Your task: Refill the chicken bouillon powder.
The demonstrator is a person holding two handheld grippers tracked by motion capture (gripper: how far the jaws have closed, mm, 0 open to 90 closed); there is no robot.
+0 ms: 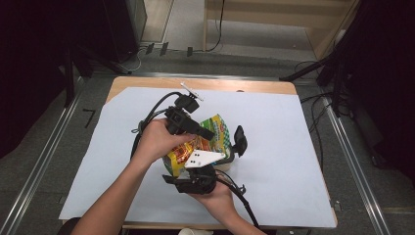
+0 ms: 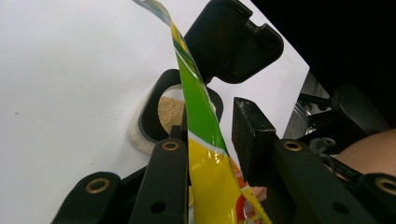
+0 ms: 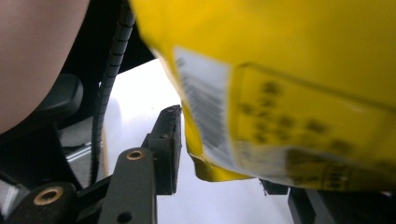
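A yellow and green snack pouch [image 1: 215, 128] is held tilted above the white paper, its green top end toward a small black-rimmed container [image 1: 226, 164]. My left gripper [image 1: 205, 134] is shut on the pouch [image 2: 205, 116], which runs edge-on between its jaws. The container [image 2: 150, 112] lies just beyond them and holds tan powder [image 2: 170, 112]; its black lid [image 2: 233, 42] stands open. My right gripper [image 1: 190, 170] is under the pouch's bottom end, with a white plate on top. Its jaws [image 3: 229, 154] stand open, and the pouch's yellow bottom [image 3: 303, 56] hangs between them.
White paper [image 1: 279, 147] covers most of the wooden table [image 1: 244, 86]. The container's open lid [image 1: 240, 139] rises right of the pouch. Cables trail from both grippers. Floor rails run along both sides of the table.
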